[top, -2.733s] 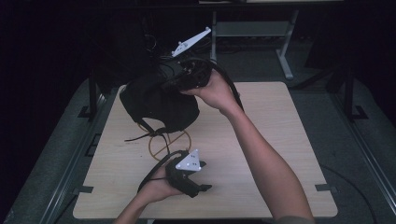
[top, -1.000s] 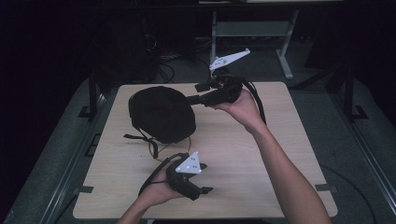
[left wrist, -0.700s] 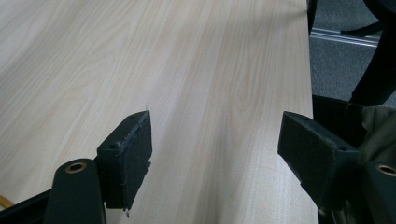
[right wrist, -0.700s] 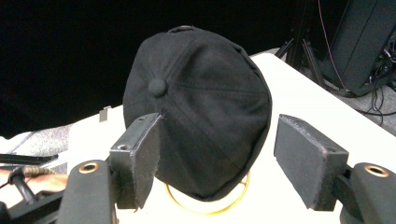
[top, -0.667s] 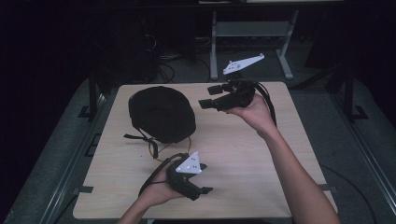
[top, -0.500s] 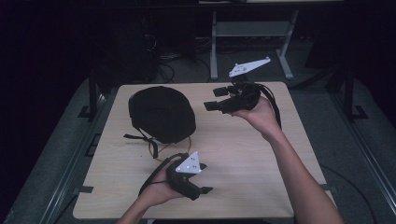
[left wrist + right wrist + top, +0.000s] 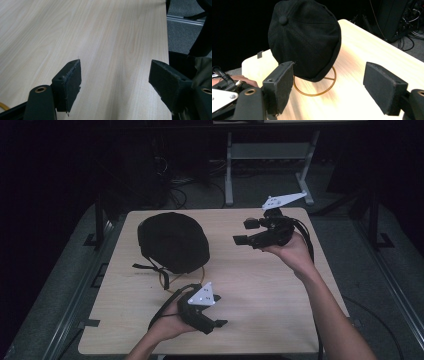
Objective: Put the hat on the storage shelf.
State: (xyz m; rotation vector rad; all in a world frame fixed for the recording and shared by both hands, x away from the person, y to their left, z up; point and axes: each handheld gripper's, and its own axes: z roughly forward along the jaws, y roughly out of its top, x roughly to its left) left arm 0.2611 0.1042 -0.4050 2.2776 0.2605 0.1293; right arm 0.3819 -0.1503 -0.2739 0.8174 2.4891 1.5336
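Note:
A black cap (image 7: 172,240) sits on a thin gold wire stand (image 7: 167,281) at the left-middle of the wooden table (image 7: 260,285). My right gripper (image 7: 242,240) hovers to the cap's right, open and empty, with its jaws pointing at the cap. In the right gripper view the cap (image 7: 304,37) rests on the stand's gold ring (image 7: 317,86), a short way beyond the open right gripper (image 7: 328,87). My left gripper (image 7: 219,323) lies low near the table's front edge, open. In the left gripper view the left gripper (image 7: 115,82) has bare table (image 7: 100,37) between its jaws.
A black strap (image 7: 147,268) trails from the cap toward the front. Behind the table stand a grey metal frame (image 7: 270,155) and floor cables (image 7: 185,180). The table's right edge (image 7: 167,37) runs close beside the left gripper.
My right gripper was at the cap, then drew away to the right and stayed open. The cap settled on its stand. The left gripper has not moved.

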